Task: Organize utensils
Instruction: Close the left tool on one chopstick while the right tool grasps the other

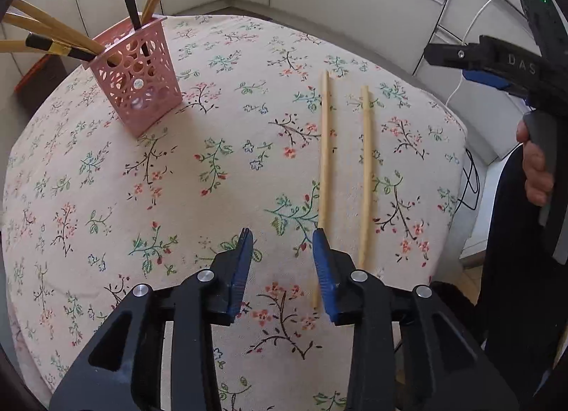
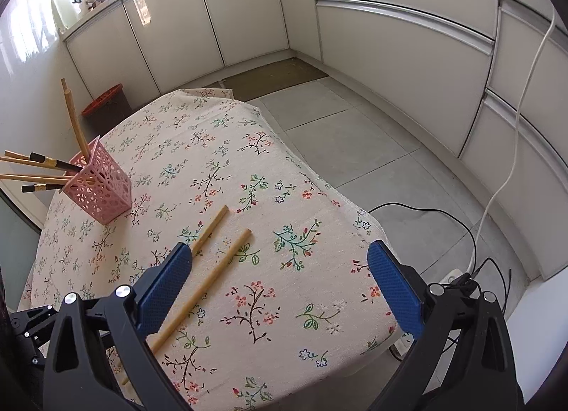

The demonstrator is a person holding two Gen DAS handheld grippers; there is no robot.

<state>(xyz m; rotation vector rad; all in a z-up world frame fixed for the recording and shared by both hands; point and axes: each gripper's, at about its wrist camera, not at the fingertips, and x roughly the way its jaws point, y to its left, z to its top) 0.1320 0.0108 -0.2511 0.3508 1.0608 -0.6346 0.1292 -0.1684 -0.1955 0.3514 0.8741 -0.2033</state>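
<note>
Two pale wooden chopsticks lie side by side on the floral tablecloth: a left one [image 1: 325, 162] [image 2: 209, 230] and a right one [image 1: 365, 176] [image 2: 209, 283]. A pink perforated holder [image 1: 136, 77] [image 2: 99, 187] stands at the table's far left and holds several wooden and black chopsticks. My left gripper [image 1: 282, 242] is open and empty, low over the cloth just left of the left chopstick's near end. My right gripper [image 2: 280, 261] is open wide and empty above the table's right part; the right chopstick passes under its left finger [image 2: 167, 286]. The right gripper's body shows at the right edge of the left wrist view [image 1: 497, 63].
The table [image 2: 248, 148] ends in a rounded edge on the right, with grey floor tiles beyond. Black and white cables [image 2: 479, 240] and a power strip lie on the floor at right. White cabinets [image 2: 390, 38] line the walls. A red basket [image 2: 103, 100] sits behind the table.
</note>
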